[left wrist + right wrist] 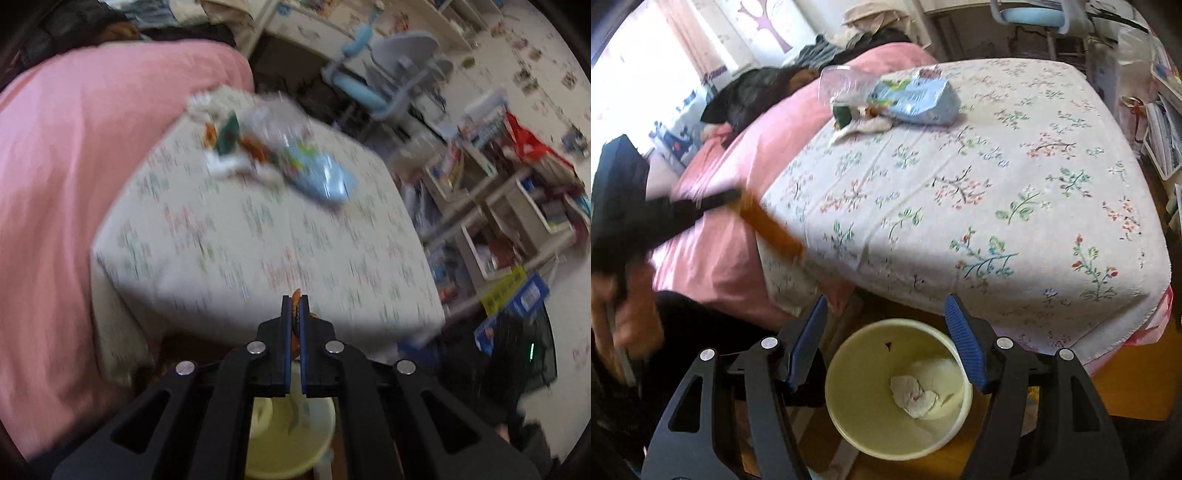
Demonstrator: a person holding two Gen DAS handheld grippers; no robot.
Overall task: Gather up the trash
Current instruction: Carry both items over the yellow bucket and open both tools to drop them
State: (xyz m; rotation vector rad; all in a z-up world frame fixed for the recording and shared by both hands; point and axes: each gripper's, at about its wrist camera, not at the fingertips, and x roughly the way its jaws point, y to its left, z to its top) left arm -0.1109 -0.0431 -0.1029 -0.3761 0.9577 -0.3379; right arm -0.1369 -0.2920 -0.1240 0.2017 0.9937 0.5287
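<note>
My left gripper (294, 301) is shut on a crinkled orange wrapper (295, 295), with the pale yellow bin (321, 417) below it. The right wrist view shows that gripper (737, 195) blurred at the left, the orange wrapper (772, 229) trailing from it over the bed's edge. My right gripper (886, 306) hangs open over the bin (857, 369), nothing between its fingers. A crumpled white tissue (914, 397) lies inside the bin. At the bed's far side sits a trash pile: a blue packet (916, 98), a clear plastic cup (838, 83), a green wrapper (844, 114).
A floral cloth (960, 192) covers the bed's corner, beside a pink quilt (713, 254). A blue-grey desk chair (391, 74) and crowded shelves (517, 206) stand beyond the bed. The floor (1137, 380) is wooden. A person's hand (624, 317) shows at the left.
</note>
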